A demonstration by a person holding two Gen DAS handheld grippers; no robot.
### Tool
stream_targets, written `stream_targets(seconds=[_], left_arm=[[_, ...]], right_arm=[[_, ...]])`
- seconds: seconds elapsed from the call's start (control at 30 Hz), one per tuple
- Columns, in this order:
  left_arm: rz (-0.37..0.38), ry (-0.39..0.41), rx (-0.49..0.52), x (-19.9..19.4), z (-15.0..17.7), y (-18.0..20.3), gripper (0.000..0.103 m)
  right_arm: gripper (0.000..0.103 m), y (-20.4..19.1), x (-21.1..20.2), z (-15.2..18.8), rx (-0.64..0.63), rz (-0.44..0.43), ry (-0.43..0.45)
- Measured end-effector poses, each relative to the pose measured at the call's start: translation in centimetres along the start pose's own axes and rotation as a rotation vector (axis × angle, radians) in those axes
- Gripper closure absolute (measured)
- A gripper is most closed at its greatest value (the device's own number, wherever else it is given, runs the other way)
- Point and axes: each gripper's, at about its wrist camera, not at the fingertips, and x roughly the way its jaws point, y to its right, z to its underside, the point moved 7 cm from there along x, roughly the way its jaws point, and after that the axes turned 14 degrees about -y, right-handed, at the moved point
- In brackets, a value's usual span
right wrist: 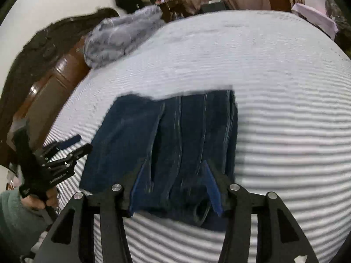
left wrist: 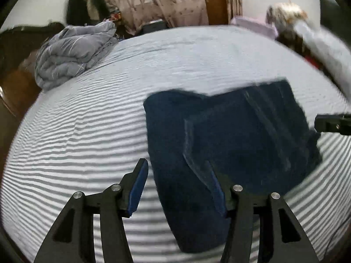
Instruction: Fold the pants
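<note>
The dark blue pants (left wrist: 230, 135) lie folded in a compact rectangle on the grey-and-white striped bed (left wrist: 76, 131). They also show in the right wrist view (right wrist: 171, 140). My left gripper (left wrist: 176, 171) is open and empty, hovering over the near left edge of the pants. My right gripper (right wrist: 174, 166) is open and empty, just above the near end of the pants. The left gripper also shows in the right wrist view (right wrist: 65, 149), held in a hand at the pants' left side. A tip of the right gripper shows in the left wrist view (left wrist: 331, 123) at the far right.
A bunched grey duvet (left wrist: 72, 50) sits at the bed's far left corner. A brown wooden headboard (right wrist: 50, 89) runs along the left. Pink curtains (left wrist: 153, 0), a wooden post and a lilac box (left wrist: 254, 25) stand behind the bed.
</note>
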Motion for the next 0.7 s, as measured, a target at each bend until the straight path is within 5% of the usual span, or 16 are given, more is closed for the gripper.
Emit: stream_targets(seconds=[0.1,0.37,0.7], left_arm=[[-0.014,-0.072,0.018,1.9,1.6,1.4,0.047],[-0.07,-0.096,-0.01,4.7,2.0,2.2,0.044],[-0.11,-0.086,-0.045,5.0,1.6,1.8,0.032]], right_arm=[[0.061,1.6,2.3,1.5,0.04,0.084,-0.071],[0.063,1.5,4.0,1.8,0.01,0.209,-0.09],[0.063,1.5,4.7,1.3,0.053,0.217,-0.084]])
